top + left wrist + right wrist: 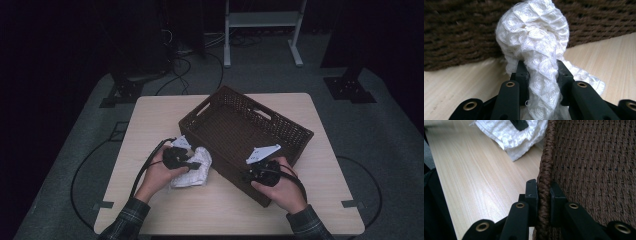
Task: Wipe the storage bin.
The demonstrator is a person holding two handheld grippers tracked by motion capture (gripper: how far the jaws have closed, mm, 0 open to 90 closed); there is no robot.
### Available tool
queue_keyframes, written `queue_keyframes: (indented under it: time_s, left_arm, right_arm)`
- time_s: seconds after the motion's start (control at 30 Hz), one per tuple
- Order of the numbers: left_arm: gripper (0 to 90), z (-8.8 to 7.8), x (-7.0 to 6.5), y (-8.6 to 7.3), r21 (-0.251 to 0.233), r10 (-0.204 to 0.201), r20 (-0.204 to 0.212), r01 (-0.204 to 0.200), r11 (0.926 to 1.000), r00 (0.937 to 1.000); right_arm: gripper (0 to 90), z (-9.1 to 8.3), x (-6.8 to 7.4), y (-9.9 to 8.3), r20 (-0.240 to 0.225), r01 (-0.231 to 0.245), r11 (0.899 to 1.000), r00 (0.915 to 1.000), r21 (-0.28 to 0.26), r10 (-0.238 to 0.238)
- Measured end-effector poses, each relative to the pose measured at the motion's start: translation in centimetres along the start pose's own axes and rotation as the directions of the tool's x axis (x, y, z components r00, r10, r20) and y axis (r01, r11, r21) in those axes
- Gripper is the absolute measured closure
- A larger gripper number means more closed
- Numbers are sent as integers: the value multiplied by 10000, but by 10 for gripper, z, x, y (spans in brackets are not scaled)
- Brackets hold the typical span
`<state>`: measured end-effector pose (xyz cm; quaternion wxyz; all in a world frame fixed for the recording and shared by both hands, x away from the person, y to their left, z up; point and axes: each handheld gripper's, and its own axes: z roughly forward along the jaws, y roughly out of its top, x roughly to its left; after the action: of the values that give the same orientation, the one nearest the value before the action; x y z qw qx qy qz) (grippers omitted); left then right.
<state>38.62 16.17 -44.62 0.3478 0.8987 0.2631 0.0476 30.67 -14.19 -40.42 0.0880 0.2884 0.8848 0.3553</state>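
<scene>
While left gripper (541, 72) pinches towel (534, 40), right gripper (544, 191) clamps basket (596, 157) rim: loose fold likely snagging rim.

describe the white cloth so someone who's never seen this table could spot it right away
On the pale wooden table sits a big dark brown woven basket. Just outside its near-left wall lies a crumpled white cloth, pinched by the left gripper. It is the only soft, white, quilted-looking thing there.
</scene>
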Motion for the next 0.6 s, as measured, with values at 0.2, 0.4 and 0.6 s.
queue_keyframes:
  time_s: [0.2, 0.4, 0.6]
  left_arm:
    - [694, 6, 4, -5, 627, -126, 90, 120, 9980, 9999]
    - [694, 8, 5, -8, 1110, -358, 249, 329, 9933, 9990]
    - [693, 8, 4, -6, 877, -369, 288, 343, 9956, 9989]
  right_arm:
    - [799, 0, 0, 0, 10, 32, 10000, 10000, 3, -32]
    - [799, 0, 0, 0, 4, 9, 10000, 10000, 2, -9]
    - [798, 0, 0, 0, 23, 51, 10000, 10000, 3, -51]
